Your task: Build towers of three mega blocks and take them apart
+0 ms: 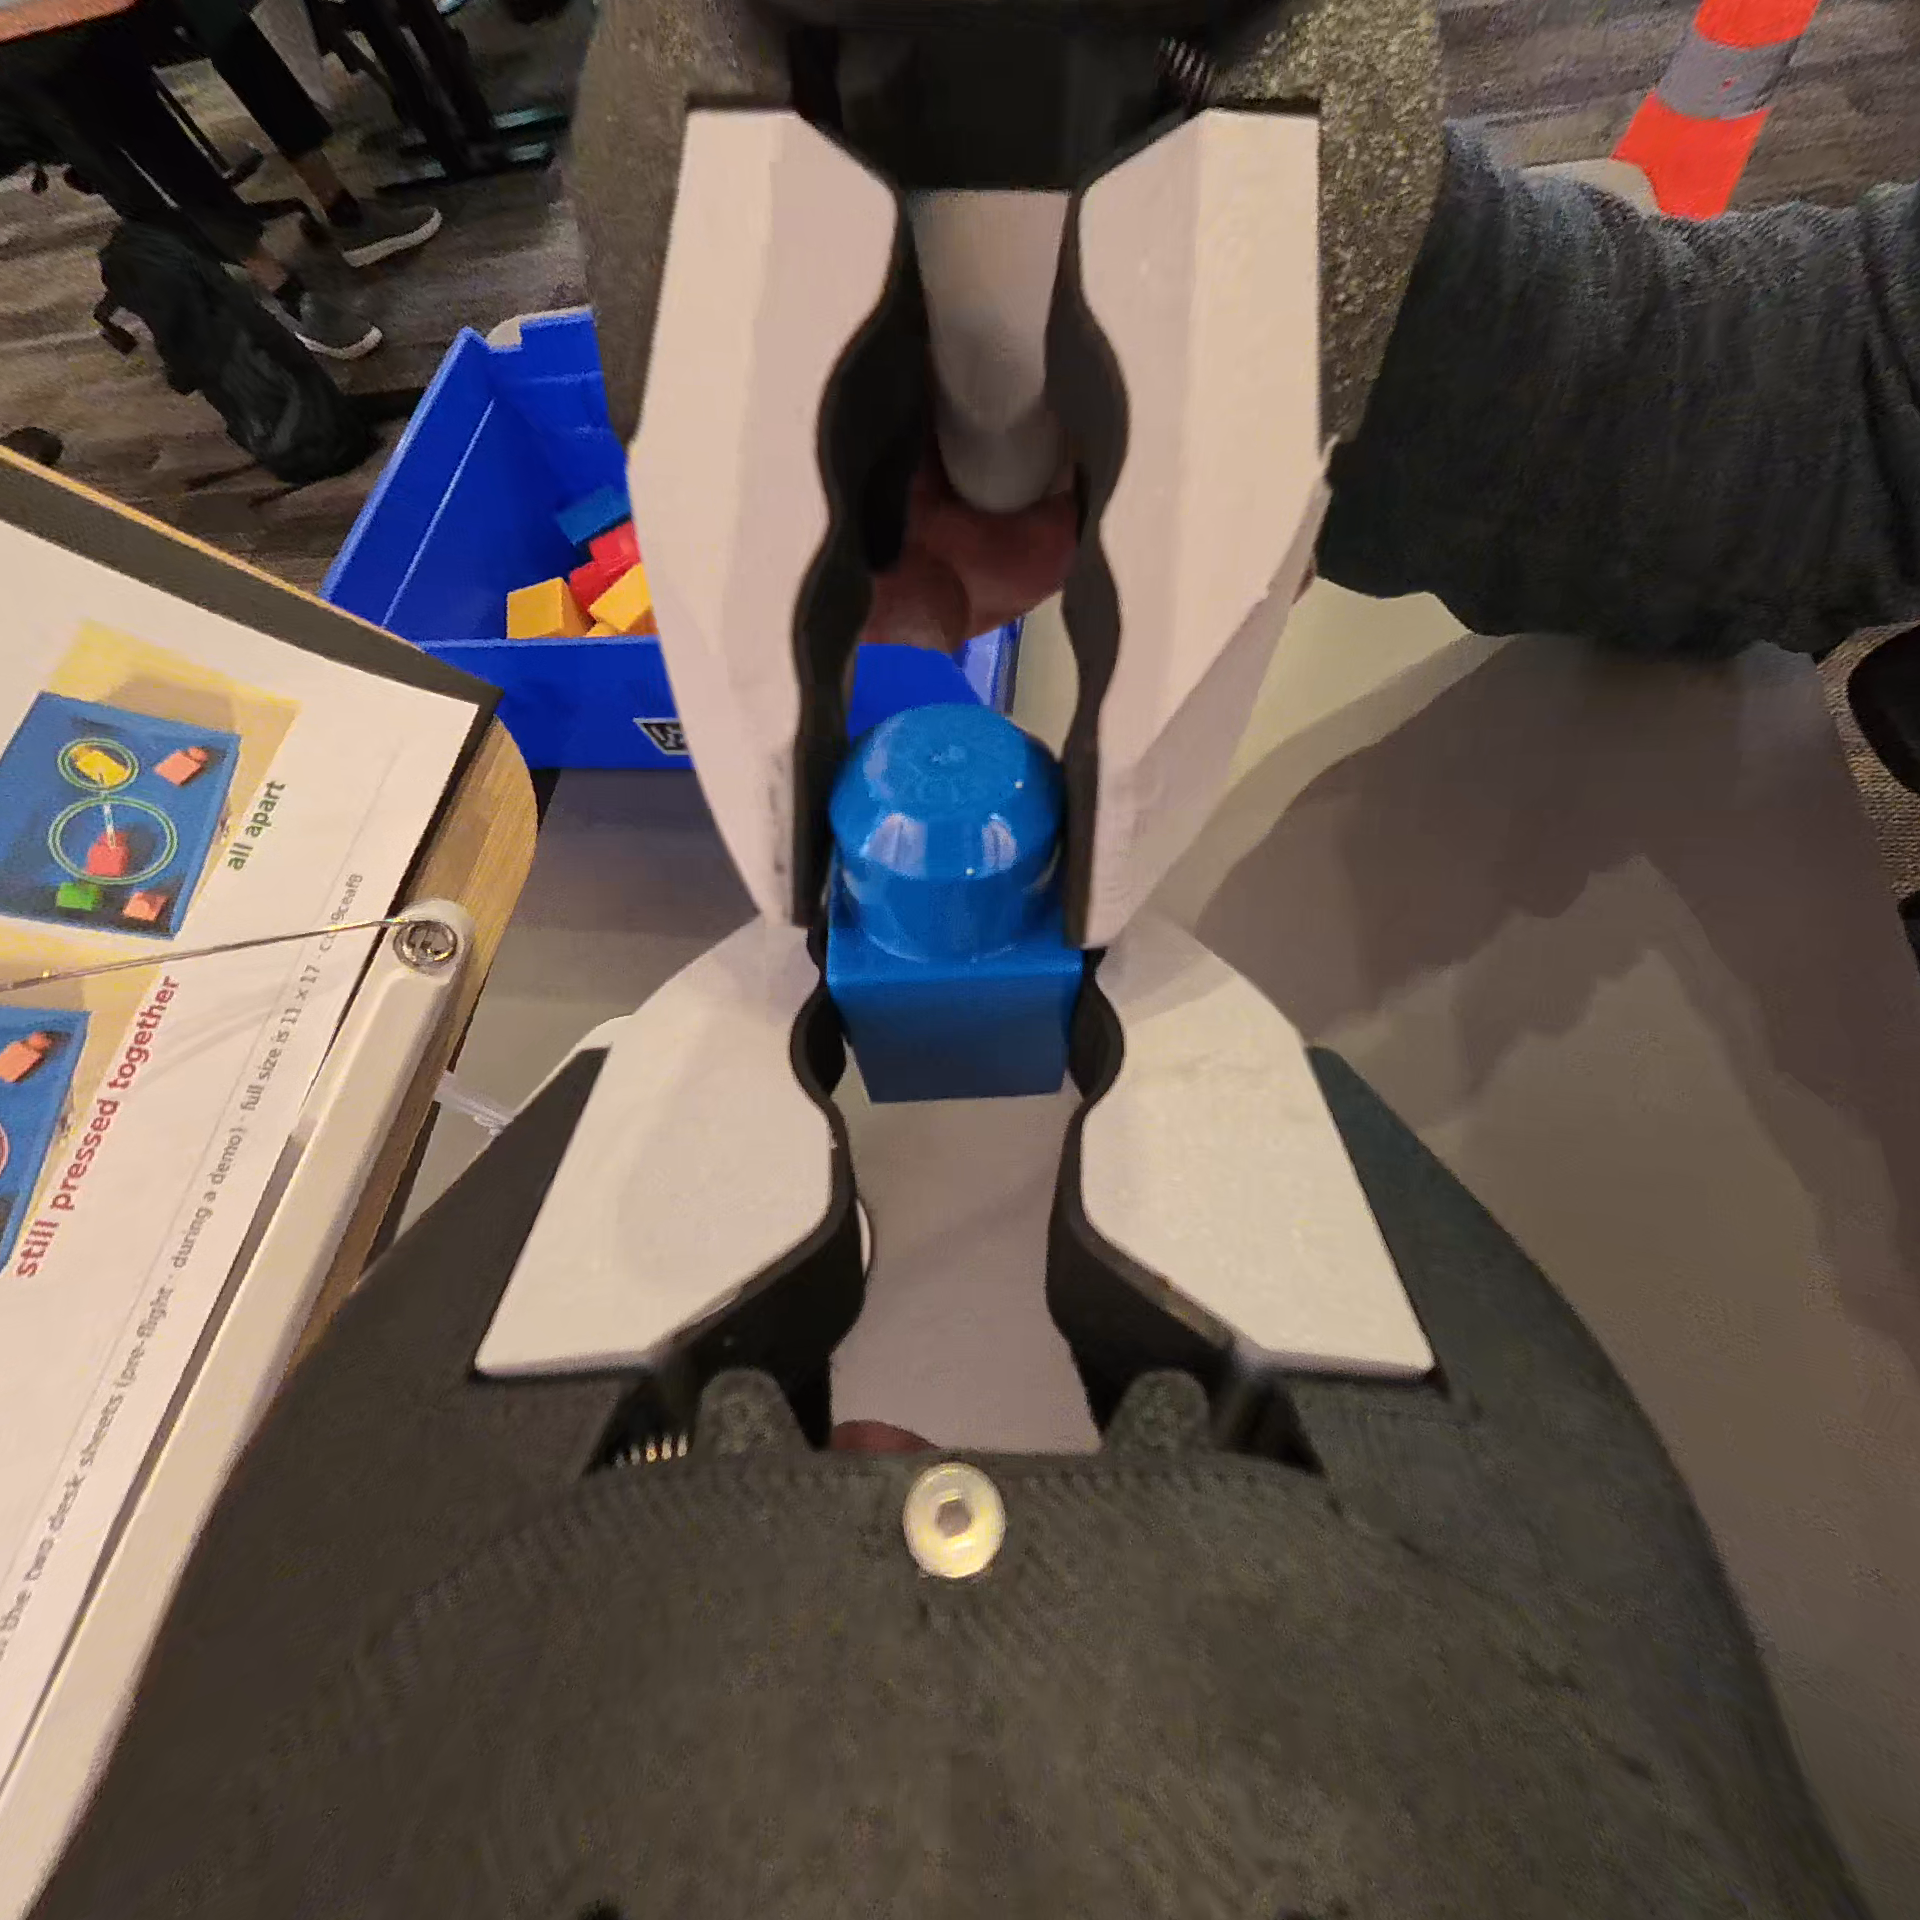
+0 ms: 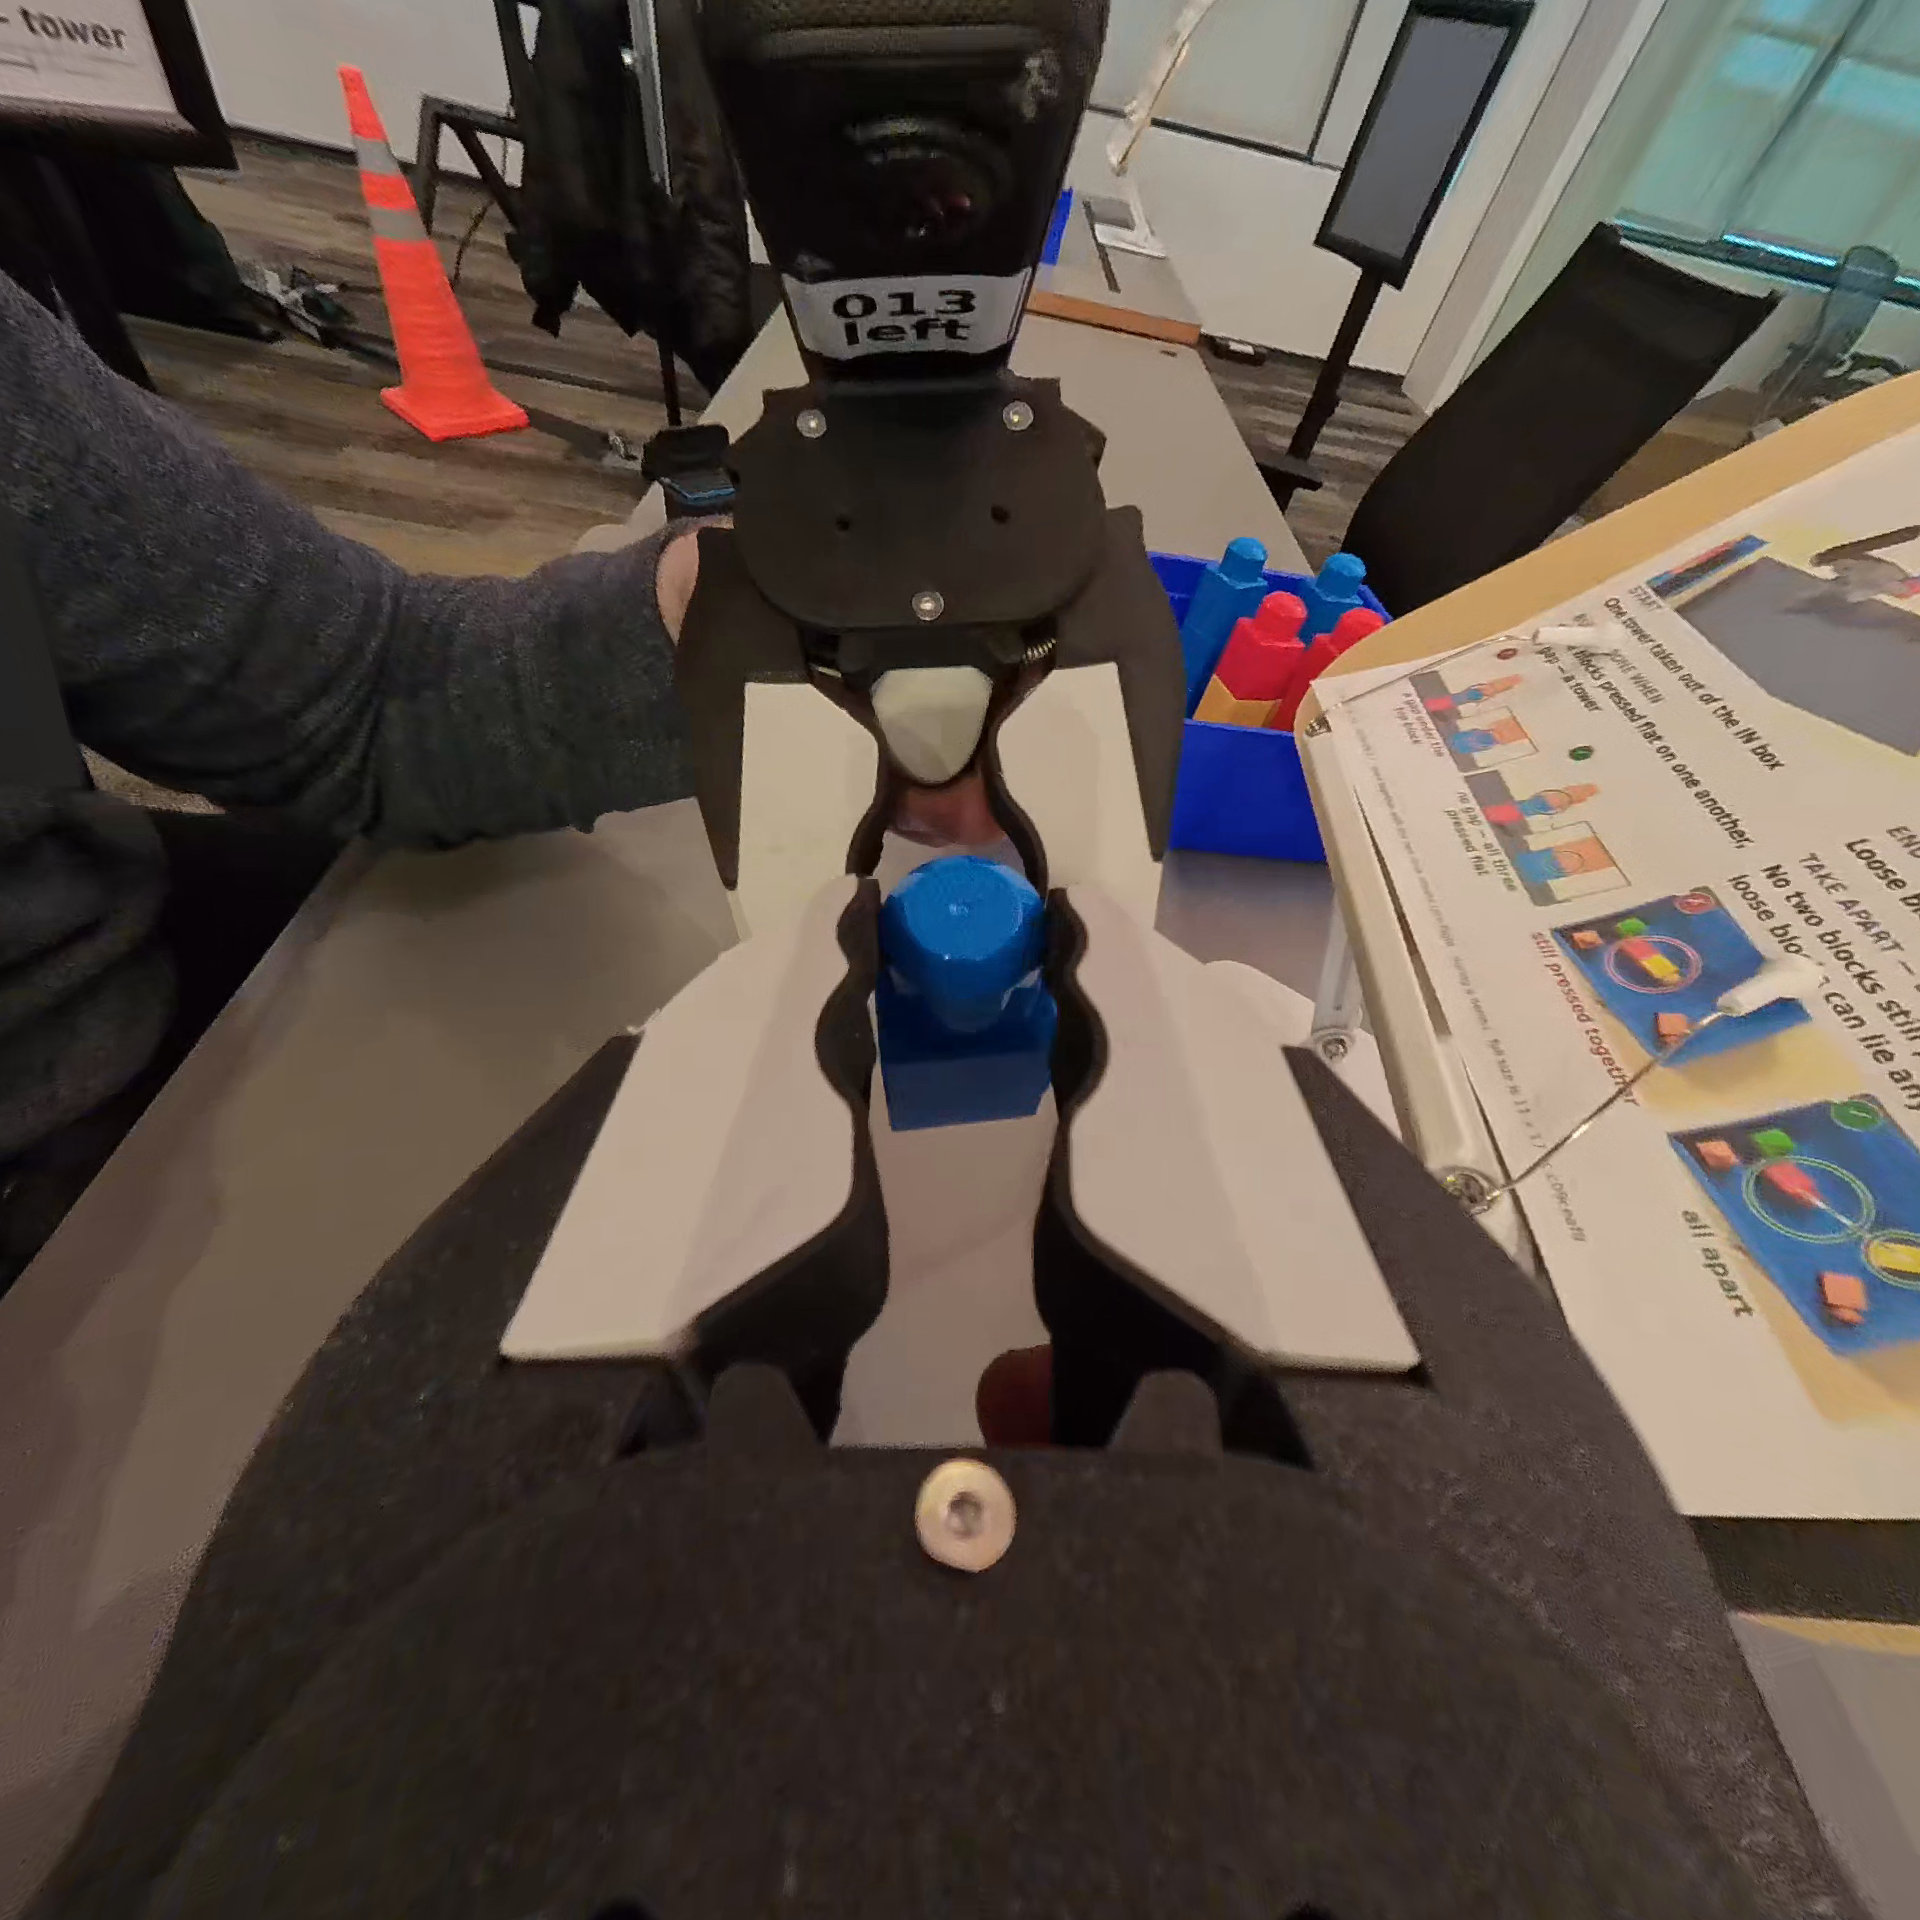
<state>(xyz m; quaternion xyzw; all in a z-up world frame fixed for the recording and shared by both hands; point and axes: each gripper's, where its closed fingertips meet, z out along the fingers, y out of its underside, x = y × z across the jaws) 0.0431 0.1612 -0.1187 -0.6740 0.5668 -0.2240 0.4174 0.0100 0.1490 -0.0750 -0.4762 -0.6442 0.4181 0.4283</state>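
Both claws meet on one glossy blue plastic mega block with a single round stud [image 1: 951, 914], held in the air above the pale grey surface [image 1: 1558, 1039]. The left claw [image 1: 951, 1029] is clenched on the block's square body, its black wavy pads pressing the two flanks. The right claw [image 2: 961, 997] comes in from the opposite side, clamped on the same block higher up, about the stud and upper body. The two sets of white fingers [image 1: 717, 1122] nearly touch tip to tip.

No second block shows between the claws, so this looks like a hand-over or re-grip of a lone block (whether for building or after a pull-apart, I cannot tell).

Beyond the left claw and to its left sits a blue plastic bin [image 1: 488, 623] of loose red, yellow and blue blocks; beyond the right claw, to its right, another blue bin [image 2: 1257, 790] holds standing red and blue towers. A laminated instruction sheet [image 1: 187, 935] lies beside the claws.

The next move probably calls for one claw to let go cleanly while the other keeps the block square, then carry it to a mate or a bin.
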